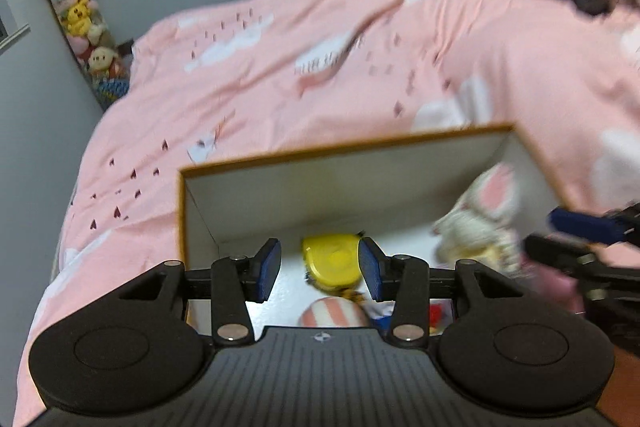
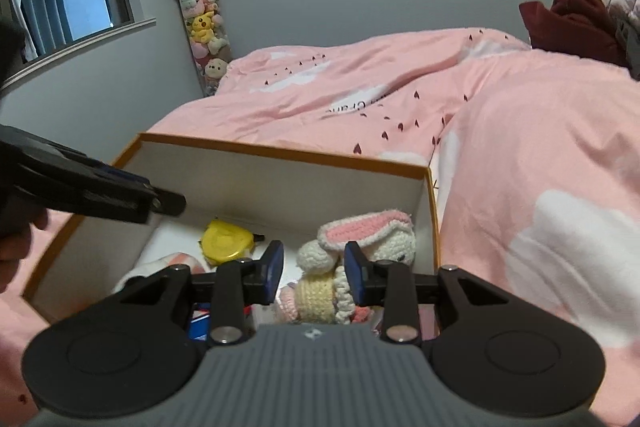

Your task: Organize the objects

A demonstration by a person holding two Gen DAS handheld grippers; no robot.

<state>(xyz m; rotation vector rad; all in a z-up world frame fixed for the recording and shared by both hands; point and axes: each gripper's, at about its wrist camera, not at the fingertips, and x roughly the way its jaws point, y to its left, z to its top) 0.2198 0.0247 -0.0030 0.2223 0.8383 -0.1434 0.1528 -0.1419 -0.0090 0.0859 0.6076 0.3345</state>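
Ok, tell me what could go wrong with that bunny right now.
1. The right tongs sit open around the crochet bunny, not clamped; closing may pinch only loose yarn and slip.
2. The bunny leans against the box wall, so a finger may catch the wall.
3. The left tongs hover near the yellow case; they could collide.
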